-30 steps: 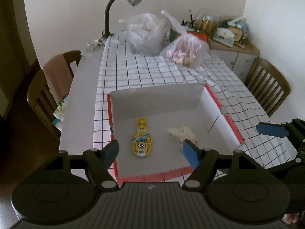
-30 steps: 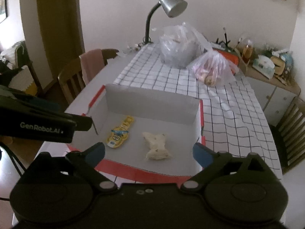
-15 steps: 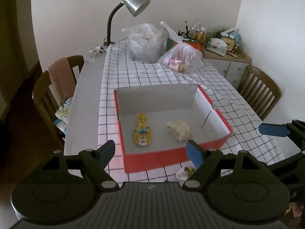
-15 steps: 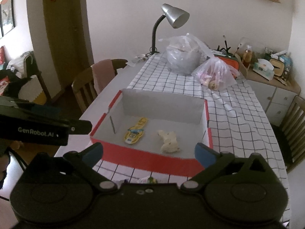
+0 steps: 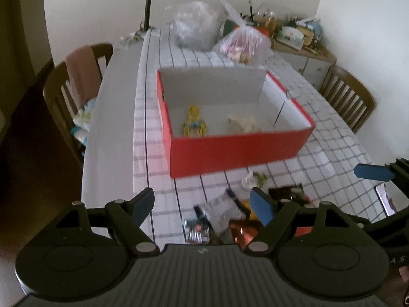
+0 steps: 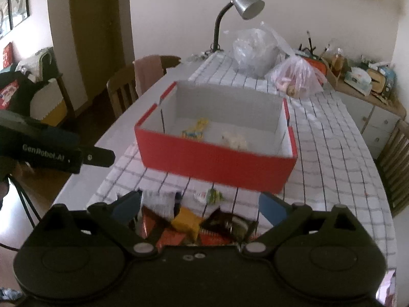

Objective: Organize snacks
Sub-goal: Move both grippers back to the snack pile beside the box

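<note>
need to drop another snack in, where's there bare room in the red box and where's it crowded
Inside the red box the floor is bare along the white back wall, and right of the pale snack toward the slit side wall. The yellow packet fills the front left. Crowded: the loose snack pile on the checked cloth before the box.

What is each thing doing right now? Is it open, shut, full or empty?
red box: open on top, two snacks inside
yellow snack: lying flat in the box
pale snack: lying in the box
snack pile: loose on the table, outside the box
left tongs: open, holding nothing
right tongs: open, holding nothing
pink bag: tied, full
lamp: off
</note>
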`<state>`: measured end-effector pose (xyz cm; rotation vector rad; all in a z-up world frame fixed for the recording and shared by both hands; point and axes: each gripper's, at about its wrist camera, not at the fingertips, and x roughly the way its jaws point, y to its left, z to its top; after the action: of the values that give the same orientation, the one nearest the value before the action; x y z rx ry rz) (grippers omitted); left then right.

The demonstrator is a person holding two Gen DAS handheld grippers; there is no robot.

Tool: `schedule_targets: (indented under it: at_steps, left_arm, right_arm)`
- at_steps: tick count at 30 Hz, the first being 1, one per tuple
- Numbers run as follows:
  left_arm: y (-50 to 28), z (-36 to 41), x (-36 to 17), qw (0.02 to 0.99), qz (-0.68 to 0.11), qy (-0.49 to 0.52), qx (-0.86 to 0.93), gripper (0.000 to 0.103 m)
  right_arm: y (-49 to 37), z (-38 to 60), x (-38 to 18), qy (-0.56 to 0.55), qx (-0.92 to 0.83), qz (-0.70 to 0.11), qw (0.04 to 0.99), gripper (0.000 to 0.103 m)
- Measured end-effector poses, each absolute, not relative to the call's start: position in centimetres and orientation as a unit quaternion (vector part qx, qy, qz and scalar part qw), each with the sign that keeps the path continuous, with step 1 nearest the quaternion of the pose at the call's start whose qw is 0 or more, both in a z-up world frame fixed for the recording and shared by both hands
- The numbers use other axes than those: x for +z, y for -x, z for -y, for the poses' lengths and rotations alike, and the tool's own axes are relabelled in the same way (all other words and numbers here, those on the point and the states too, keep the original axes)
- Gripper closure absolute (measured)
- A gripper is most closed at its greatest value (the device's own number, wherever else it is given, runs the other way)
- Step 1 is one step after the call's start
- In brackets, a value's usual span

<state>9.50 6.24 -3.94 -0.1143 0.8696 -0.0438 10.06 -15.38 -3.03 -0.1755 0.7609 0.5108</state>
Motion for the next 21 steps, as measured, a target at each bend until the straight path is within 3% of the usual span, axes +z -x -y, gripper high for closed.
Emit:
schedule_targets:
  at_steps: [21]
  left_arm:
    - [-9.4,-7.1,-12.4,0.856,-0.511,0.083,0.004,0.021]
  right_arm:
    - [-6.7,17.1,-14.2,0.057,0.22,-0.506,0.832,0.026]
